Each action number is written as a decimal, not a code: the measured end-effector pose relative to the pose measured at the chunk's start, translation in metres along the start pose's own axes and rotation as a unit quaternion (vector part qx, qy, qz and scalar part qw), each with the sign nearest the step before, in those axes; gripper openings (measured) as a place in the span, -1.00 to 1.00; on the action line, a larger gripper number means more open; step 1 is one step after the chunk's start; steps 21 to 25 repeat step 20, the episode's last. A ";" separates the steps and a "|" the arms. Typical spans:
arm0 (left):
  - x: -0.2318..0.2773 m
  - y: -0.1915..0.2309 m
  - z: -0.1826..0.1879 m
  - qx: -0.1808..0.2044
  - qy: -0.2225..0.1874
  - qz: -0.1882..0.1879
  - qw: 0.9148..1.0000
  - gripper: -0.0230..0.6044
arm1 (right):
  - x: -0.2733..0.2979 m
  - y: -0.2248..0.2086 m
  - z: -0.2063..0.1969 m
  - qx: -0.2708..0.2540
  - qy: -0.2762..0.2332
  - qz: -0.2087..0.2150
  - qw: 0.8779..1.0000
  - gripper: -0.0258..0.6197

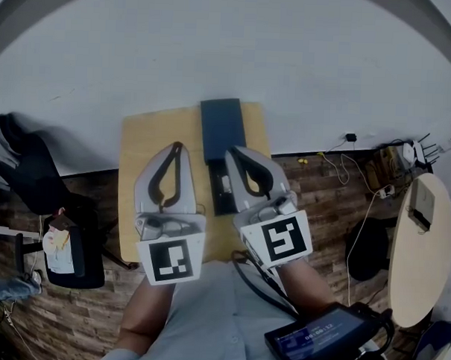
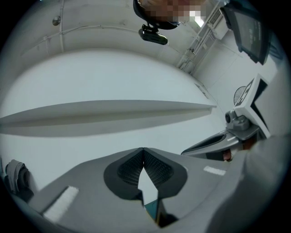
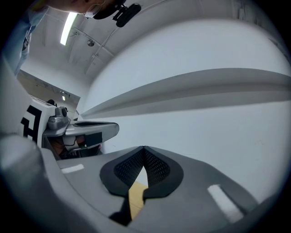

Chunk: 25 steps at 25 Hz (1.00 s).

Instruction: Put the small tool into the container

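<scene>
- The left gripper [image 1: 176, 146] was held above the wooden table [image 1: 147, 146]. In its own view the jaws were seen closed tip to tip, with nothing between the pads.
- The right gripper [image 1: 235, 150] was held just beside it. Its jaws were likewise pressed together and carried nothing.
- The container [image 1: 222, 127], a long dark blue box, was found lying on the far middle of the table, between the two grippers and reaching past them toward the white wall [image 1: 216, 48].
- A small pale thing [image 1: 225, 184] was made out in the darker near part of the container. It was judged possibly to be the small tool, but was too small to be told for certain.
- No loose tool was seen elsewhere on the bare parts of the table, much of which was hidden by the grippers.
- If the pale thing was the tool, it already lay where the task wanted it. If not, the tool was out of sight and nothing more could be settled.
</scene>
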<state>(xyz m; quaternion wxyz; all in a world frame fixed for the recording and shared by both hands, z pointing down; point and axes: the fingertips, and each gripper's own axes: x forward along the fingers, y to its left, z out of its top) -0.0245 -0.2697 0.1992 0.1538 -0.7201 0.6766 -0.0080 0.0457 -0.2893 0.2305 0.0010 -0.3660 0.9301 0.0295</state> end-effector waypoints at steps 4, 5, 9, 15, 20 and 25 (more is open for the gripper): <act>0.000 0.001 0.000 0.002 0.000 0.000 1.000 -0.89 | -0.001 0.000 0.001 -0.005 0.002 0.002 1.000 -0.92; 0.000 0.000 0.000 0.002 0.000 0.000 1.000 -0.89 | -0.001 0.000 0.001 -0.003 -0.001 0.002 1.000 -0.92; 0.001 -0.001 -0.001 0.003 0.001 -0.003 1.000 -0.89 | -0.001 0.000 -0.001 -0.004 0.002 0.003 1.000 -0.92; 0.001 -0.002 -0.002 0.009 0.002 -0.006 1.000 -0.89 | 0.000 0.000 0.000 0.001 -0.003 0.002 1.000 -0.92; 0.004 -0.003 -0.002 0.012 0.003 -0.006 1.000 -0.89 | 0.001 -0.002 -0.001 0.001 -0.002 0.003 1.000 -0.92; 0.004 -0.003 -0.002 0.012 0.003 -0.006 1.000 -0.89 | 0.001 -0.002 -0.001 0.001 -0.002 0.003 1.000 -0.92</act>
